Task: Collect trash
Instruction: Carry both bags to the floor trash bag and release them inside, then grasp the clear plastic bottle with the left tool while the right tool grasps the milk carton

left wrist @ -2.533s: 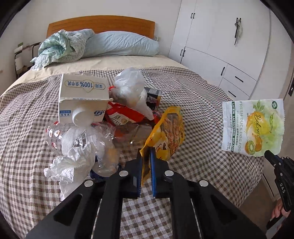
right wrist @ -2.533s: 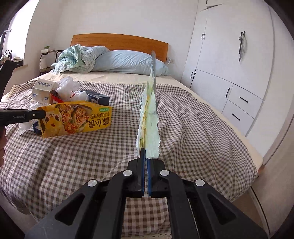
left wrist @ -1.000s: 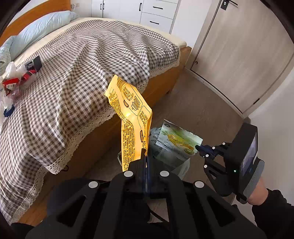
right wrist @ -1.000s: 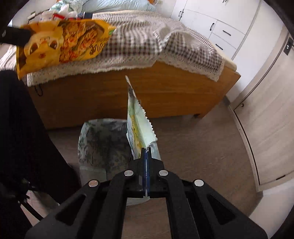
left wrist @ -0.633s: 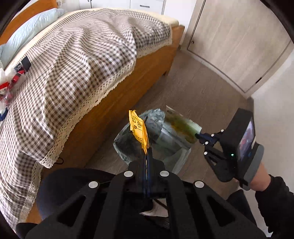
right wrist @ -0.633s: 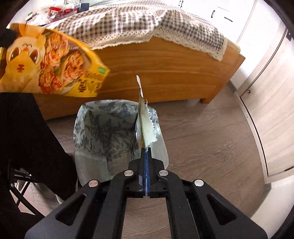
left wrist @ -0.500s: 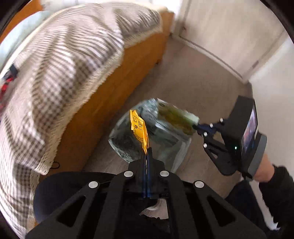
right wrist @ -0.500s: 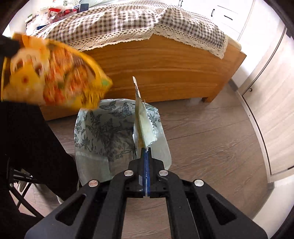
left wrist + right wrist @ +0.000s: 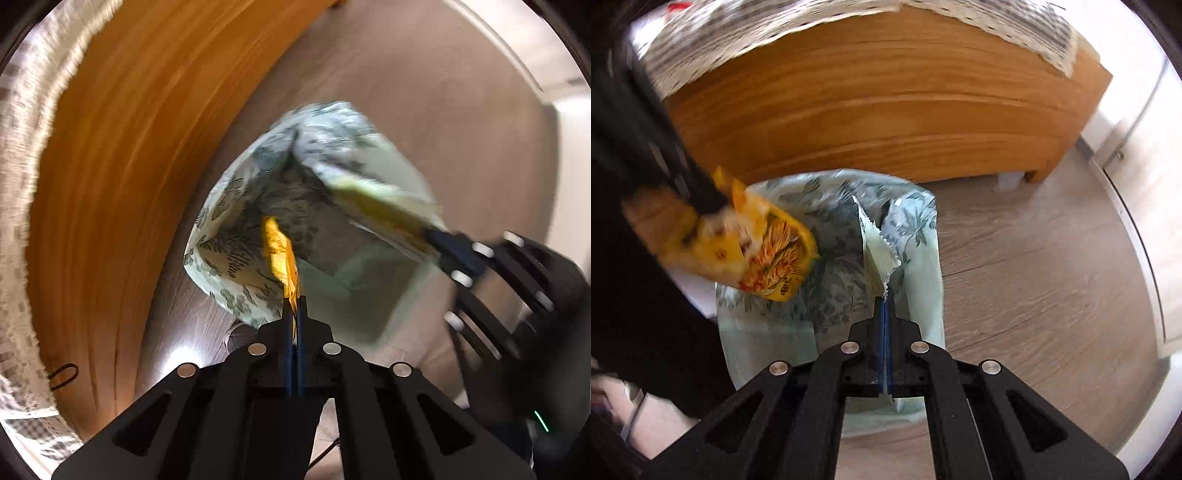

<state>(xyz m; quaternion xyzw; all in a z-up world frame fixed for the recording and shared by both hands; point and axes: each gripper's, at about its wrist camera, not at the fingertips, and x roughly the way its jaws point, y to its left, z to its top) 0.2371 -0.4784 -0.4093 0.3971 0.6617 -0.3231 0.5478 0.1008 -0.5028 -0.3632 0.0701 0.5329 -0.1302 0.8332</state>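
My left gripper (image 9: 294,303) is shut on a yellow snack bag (image 9: 280,254), held edge-on over the open trash bin (image 9: 236,273) with a floral-print liner. The same bag (image 9: 764,254) shows blurred at the bin's left rim (image 9: 827,181) in the right wrist view. My right gripper (image 9: 885,295) is shut on a pale green food pouch (image 9: 876,254), whose tip hangs inside the bin mouth. In the left wrist view that pouch (image 9: 380,210) lies across the bin's right side, with the right gripper (image 9: 443,245) behind it.
The wooden bed frame (image 9: 886,114) stands just behind the bin, with the checked bedspread's lace hem (image 9: 775,26) hanging over it. Wood floor (image 9: 1034,266) spreads to the right. A dark trouser leg (image 9: 624,295) fills the left side.
Both grippers have dropped lower and closer to the bin. The yellow bag now sits at the bin's rim, and the green pouch tip has entered the bin mouth.
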